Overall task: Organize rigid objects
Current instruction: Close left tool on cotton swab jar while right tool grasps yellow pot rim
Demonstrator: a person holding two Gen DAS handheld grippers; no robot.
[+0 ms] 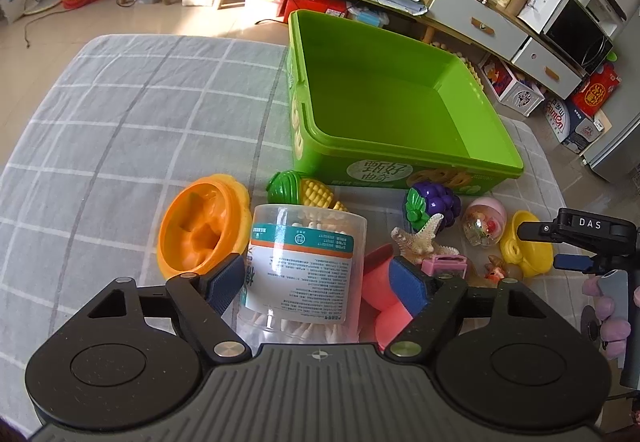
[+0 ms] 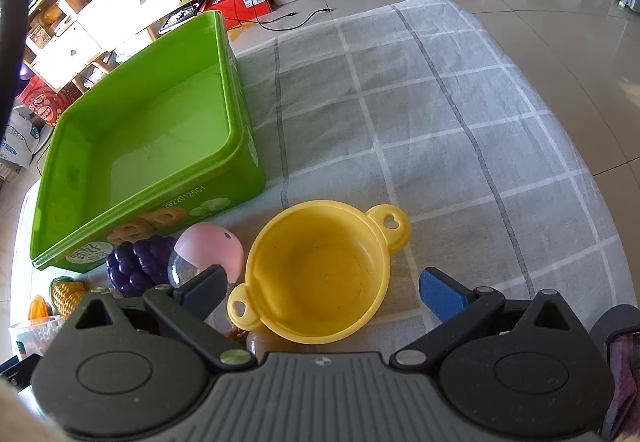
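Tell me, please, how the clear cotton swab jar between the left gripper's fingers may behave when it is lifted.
The cotton swab jar looks like smooth, glossy plastic, so it may slip in the left gripper. It seems to hold only swabs, so it is probably light. It is round, so it could roll on the checked cloth if dropped on its side.

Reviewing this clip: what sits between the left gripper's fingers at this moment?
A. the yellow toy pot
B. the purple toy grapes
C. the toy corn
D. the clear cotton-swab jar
D: in the left wrist view the left gripper has its blue fingers on either side of the cotton-swab jar, while the pot, grapes and corn lie farther off on the cloth.
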